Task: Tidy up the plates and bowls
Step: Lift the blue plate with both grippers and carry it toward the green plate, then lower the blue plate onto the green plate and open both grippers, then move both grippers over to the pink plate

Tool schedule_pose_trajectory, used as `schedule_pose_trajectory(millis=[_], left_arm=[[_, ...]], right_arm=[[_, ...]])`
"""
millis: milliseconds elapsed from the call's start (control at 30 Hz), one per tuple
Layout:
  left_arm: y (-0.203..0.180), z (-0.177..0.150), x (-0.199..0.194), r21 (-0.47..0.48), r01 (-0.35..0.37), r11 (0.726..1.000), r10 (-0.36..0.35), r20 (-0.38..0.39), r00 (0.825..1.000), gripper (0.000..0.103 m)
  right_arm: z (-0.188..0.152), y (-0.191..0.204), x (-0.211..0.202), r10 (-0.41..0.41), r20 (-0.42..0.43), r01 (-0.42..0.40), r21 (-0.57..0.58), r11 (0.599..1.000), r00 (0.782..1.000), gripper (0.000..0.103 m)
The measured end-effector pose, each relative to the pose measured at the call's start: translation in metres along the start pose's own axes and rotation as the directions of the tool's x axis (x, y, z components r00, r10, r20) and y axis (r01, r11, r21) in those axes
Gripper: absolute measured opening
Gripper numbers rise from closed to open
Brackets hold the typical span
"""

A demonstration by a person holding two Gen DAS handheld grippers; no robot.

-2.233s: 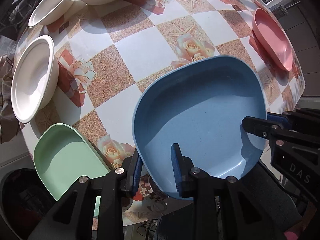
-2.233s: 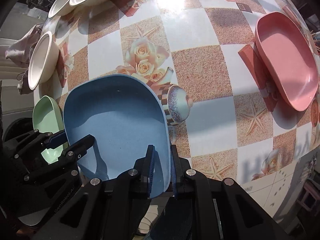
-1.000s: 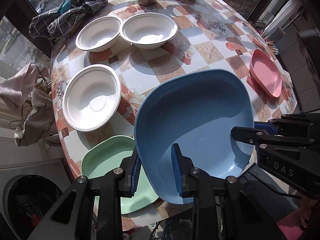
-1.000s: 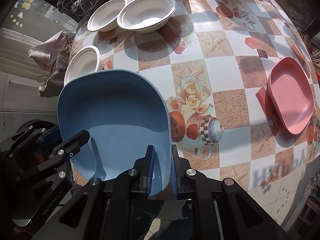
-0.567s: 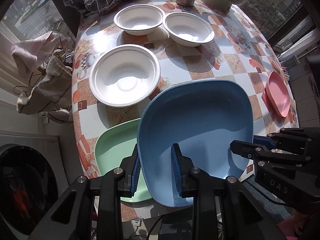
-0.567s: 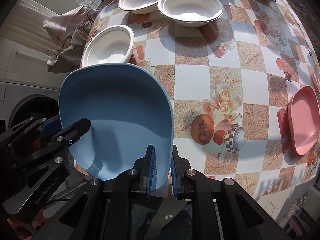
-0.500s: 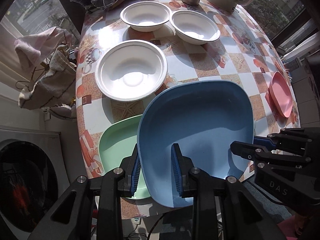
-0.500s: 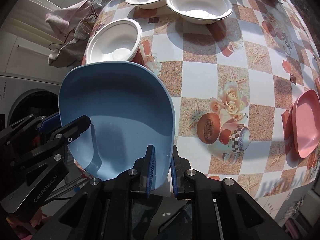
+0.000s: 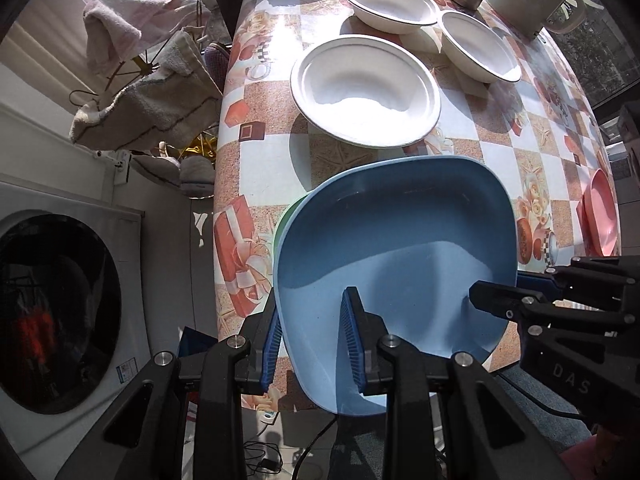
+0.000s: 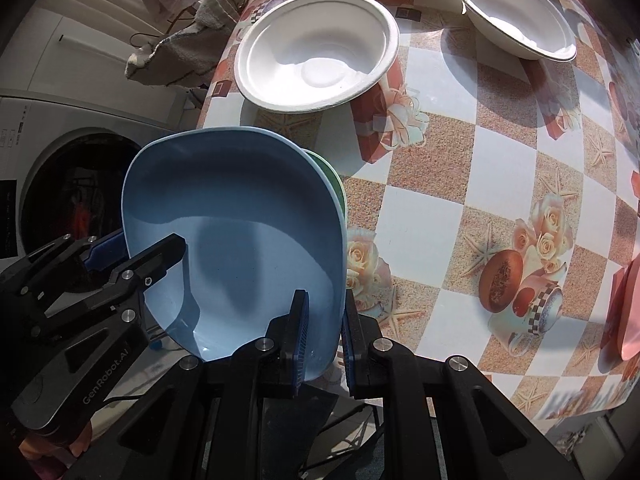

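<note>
Now | both tongs, left point(image 9: 312, 338) and right point(image 10: 322, 338), clamped the blue plate point(image 9: 394, 248) rim | above green plate point(image 10: 334, 186) | risk: uneven release, plate slides off table point(image 10: 460, 160) edge.

1. The left gripper point(image 9: 312, 340) holds the blue plate point(image 9: 400, 240) by its near left rim. One of its fingers point(image 9: 352, 336) is inside the plate and the other is outside.
2. The right gripper point(image 9: 496, 284) holds the plate's right rim.
3. The blue plate sits over a green plate point(image 9: 286, 220). Only a thin green edge shows on the left.
4. The table point(image 9: 260, 168) has a checked cloth with roses and starfish.
5. A big white bowl point(image 9: 366, 92) sits just past the blue plate.
6. Two more white bowls point(image 9: 390, 2) point(image 9: 478, 46) sit farther back, close together.
7. A pink plate point(image 9: 602, 216) lies at the far right edge.
8. A washing machine point(image 9: 60, 312) stands on the left.
</note>
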State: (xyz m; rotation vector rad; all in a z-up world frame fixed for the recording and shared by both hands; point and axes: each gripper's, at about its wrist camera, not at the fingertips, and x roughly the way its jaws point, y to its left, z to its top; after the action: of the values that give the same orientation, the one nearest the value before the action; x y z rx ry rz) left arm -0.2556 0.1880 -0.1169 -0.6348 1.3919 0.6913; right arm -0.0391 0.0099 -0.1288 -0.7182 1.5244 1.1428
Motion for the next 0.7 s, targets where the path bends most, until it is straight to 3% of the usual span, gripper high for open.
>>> schedule_pose_trajectory(millis=[167,233,300,333,367,400,567,700], left_arm=[[0.006,0.0,0.006,-0.031,-0.002,1.0,0.002,-0.011,1.0,0.036],[0.007,0.001,0.008,-0.032,-0.017,0.999,0.017,-0.018,1.0,0.053],[0.007,0.002,0.006,-0.026,-0.044,0.999,0.044,-0.005,0.999,0.059],[0.008,0.003,0.004,-0.026,-0.048,0.999,0.048,0.003,0.999,0.06],[0.008,0.006,0.003,-0.03,-0.046,0.998,0.046,0.012,0.999,0.061],[0.009,0.007,0.001,-0.037,-0.056,0.998,0.056,0.019,0.998,0.062],[-0.001,0.016,0.004,-0.035,0.002,0.999,-0.002,0.013,1.0,0.067],[-0.041,0.017,0.008,0.083,0.045,0.996,-0.044,-0.012,0.999,0.067]], right_arm=[[0.007,0.004,0.003,0.019,-0.002,-0.019,-0.004,1.0,1.0,0.018],[0.009,0.004,0.002,0.037,-0.002,-0.037,-0.005,0.999,0.999,0.018],[0.01,0.004,0.003,0.022,-0.003,-0.022,-0.007,1.0,1.0,0.024],[0.009,0.002,0.002,0.022,0.0,-0.022,0.001,1.0,1.0,0.034],[0.009,-0.003,0.002,0.028,0.006,-0.028,0.02,0.999,1.0,0.07],[0.008,-0.01,0.0,0.023,0.013,-0.023,0.05,0.998,1.0,0.098],[-0.006,-0.063,-0.008,-0.025,0.017,0.02,0.238,0.971,1.0,0.102],[-0.035,-0.116,-0.012,-0.034,0.014,0.025,0.41,0.912,0.999,0.102]])
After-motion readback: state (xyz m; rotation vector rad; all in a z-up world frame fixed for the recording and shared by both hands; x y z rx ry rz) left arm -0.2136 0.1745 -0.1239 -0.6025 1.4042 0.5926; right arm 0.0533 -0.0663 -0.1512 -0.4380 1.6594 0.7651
